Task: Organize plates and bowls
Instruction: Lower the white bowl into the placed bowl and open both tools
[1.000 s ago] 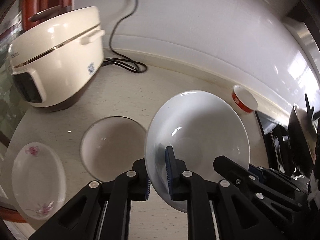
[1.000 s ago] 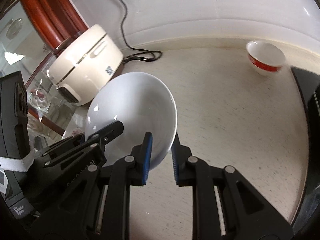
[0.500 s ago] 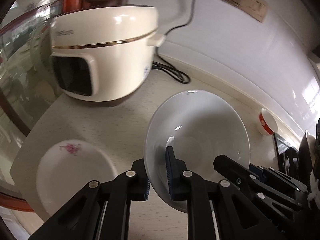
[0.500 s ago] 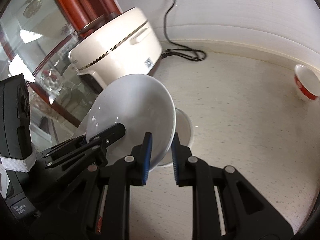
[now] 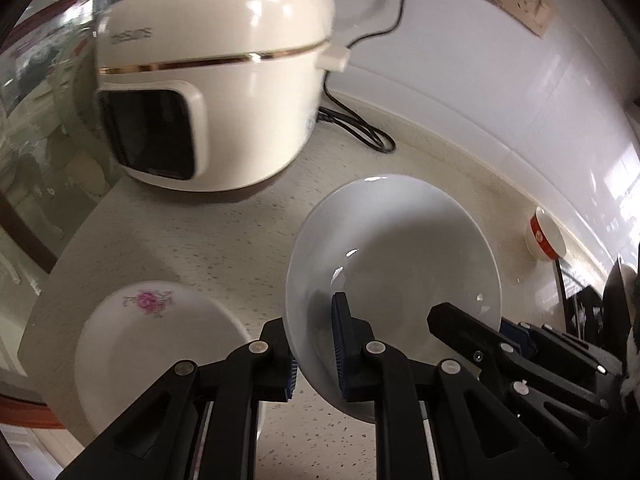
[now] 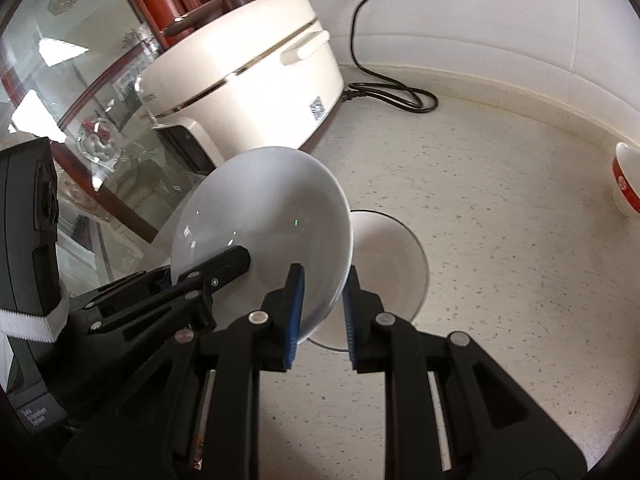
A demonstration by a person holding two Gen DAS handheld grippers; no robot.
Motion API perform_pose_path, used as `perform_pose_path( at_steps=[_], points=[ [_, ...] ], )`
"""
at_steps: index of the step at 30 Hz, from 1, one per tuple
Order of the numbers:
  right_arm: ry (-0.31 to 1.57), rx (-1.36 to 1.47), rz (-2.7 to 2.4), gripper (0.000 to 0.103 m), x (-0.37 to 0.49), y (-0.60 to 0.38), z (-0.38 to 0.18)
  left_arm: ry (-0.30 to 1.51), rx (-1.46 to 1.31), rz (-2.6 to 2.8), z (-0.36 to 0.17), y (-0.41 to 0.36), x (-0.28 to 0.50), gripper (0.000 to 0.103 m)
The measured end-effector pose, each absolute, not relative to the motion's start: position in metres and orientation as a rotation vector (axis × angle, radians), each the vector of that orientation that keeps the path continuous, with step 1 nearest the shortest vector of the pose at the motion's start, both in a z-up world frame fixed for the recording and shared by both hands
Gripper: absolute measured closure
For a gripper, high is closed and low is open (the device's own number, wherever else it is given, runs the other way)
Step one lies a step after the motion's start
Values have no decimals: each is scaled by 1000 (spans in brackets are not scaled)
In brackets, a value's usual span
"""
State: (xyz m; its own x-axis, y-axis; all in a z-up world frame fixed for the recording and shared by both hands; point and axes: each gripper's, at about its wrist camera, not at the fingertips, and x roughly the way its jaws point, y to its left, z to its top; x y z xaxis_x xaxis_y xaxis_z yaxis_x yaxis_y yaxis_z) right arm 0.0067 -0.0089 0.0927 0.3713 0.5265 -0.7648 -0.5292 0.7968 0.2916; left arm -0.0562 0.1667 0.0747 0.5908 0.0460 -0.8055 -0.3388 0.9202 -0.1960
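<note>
Bowl (image 5: 400, 256), white and deep, is hanging tilted above the table (image 5: 208, 248), pinched at its near rim by both tools at once. The left tool (image 5: 316, 354) is nearly closed across the rim at about 7 o'clock of the bowl, and the right tool (image 6: 320, 316) is clamping the rim likewise, one pad inside and one outside.

Seen from the left wrist, a flowered plate (image 5: 160, 344) is lying flat at 9 o'clock of the bowl, just beside it; I judge the left hand is nearer to it.

From the right wrist, another white dish (image 6: 388, 264) is resting on the table partly under the bowl's edge, at 3 o'clock.

Farther off, a cream rice cooker (image 5: 216, 80) is standing at 11 o'clock and a red-banded bowl (image 5: 546, 236) at 2 o'clock, by the white wall.
</note>
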Motion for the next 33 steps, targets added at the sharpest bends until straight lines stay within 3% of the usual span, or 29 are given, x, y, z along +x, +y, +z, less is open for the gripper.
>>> perform_pose_path(
  at_steps=[21, 30, 33],
  points=[
    [1078, -63, 535, 81, 24, -16, 65, 1047, -253, 167, 43, 154, -17, 86],
    [1075, -40, 528, 76, 27, -23, 64, 1034, -230, 181, 46, 152, -16, 85],
    [1079, -23, 533, 65, 27, -25, 65, 1000, -224, 201, 56, 154, -20, 85]
  ],
)
